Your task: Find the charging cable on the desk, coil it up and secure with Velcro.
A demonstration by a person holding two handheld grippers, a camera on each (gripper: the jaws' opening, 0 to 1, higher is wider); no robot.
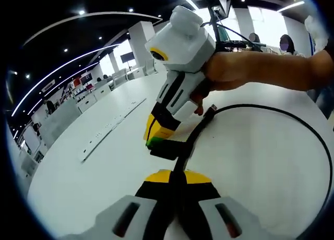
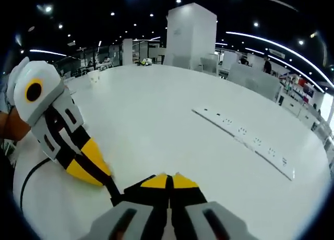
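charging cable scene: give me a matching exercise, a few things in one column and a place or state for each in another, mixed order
Things
1. charging cable
2. power strip
3. right hand-held gripper
4. cable plug

Places or states
A. recessed flat in the white desk
B. shut on the cable
C. free end near a person's hand
D. curves in a wide black loop

Pairs: 1-D, 2-A, 3-B, 4-C

I saw the cable (image 1: 271,110) lying in a big loop on the desk (image 1: 104,167), right of my grippers. A long power strip (image 2: 245,141) lay farther off on the desk.
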